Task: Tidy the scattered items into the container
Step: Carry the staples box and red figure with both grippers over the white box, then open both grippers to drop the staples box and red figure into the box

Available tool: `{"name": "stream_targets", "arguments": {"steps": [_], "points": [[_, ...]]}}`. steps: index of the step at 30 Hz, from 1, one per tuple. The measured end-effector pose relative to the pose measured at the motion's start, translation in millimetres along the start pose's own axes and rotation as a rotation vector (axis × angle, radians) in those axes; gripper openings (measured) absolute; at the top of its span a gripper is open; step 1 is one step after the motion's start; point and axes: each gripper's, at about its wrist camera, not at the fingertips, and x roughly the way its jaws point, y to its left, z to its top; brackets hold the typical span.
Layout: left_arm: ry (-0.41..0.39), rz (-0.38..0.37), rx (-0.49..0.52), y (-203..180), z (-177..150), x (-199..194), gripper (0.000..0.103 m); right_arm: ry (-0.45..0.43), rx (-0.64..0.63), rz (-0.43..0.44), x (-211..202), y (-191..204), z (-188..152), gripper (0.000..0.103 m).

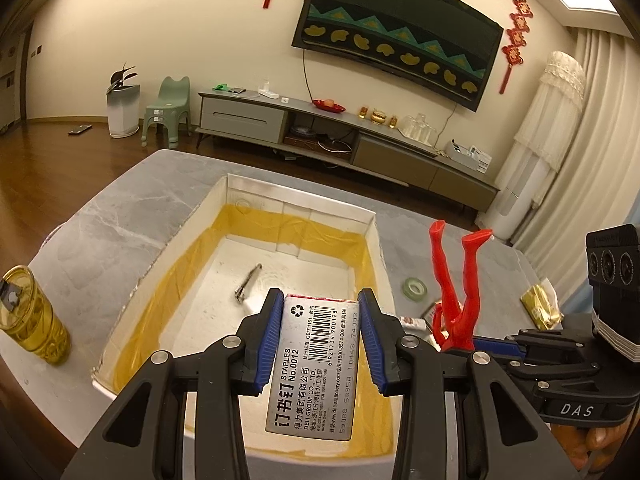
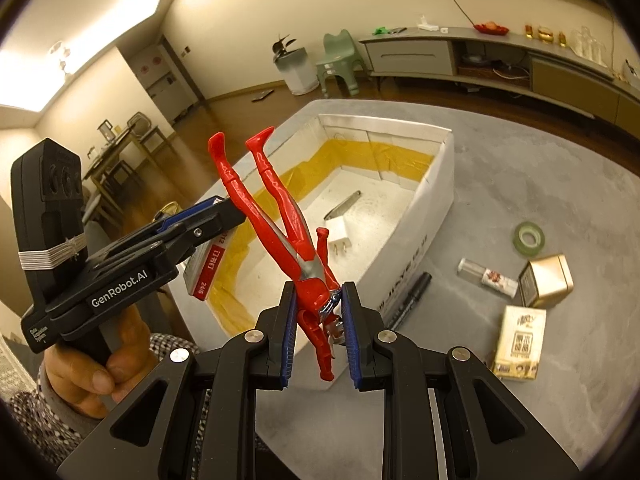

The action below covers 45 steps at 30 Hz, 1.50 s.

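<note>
In the left wrist view my left gripper (image 1: 320,300) is shut on a silver staples box (image 1: 316,364), held above the near end of the white container (image 1: 372,224) lined with yellow tape. A metal clipper (image 1: 248,283) lies on the container floor. My right gripper (image 2: 320,312) is shut on the torso of a red toy figure (image 2: 276,200), which hangs upside down with its legs up over the container's (image 2: 440,184) near corner. The right wrist view also shows a white plug (image 2: 340,236) inside, and the left gripper (image 2: 216,220) with the staples box (image 2: 206,276).
On the grey table right of the container lie a green tape roll (image 2: 529,238), a small glass bottle (image 2: 486,276), a gold tin (image 2: 546,280), a black marker (image 2: 408,296) and a carton (image 2: 518,342). A tumbler of yellow liquid (image 1: 30,320) stands left of it.
</note>
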Motion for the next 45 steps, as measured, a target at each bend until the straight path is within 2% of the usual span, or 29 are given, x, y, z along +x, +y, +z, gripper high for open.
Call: {"name": "stream_targets", "arguments": {"steps": [17, 28, 38, 45], "points": [[0.039, 0.019, -0.059, 28.2, 24.7, 36.1, 0.039, 0.037, -0.017, -0.024, 34.8, 3.3, 43.3, 0.023], [0.060, 0.056, -0.110, 55.2, 38.0, 59.0, 0.039, 0.086, -0.008, -0.046, 72.1, -7.7, 69.9, 0.023], [0.105, 0.075, -0.148, 83.9, 26.1, 68.5, 0.039, 0.149, -0.038, -0.108, 113.0, -16.9, 87.1, 0.023], [0.107, 0.090, -0.131, 83.5, 23.3, 67.7, 0.039, 0.210, -0.058, -0.174, 143.6, -23.6, 94.4, 0.023]]}}
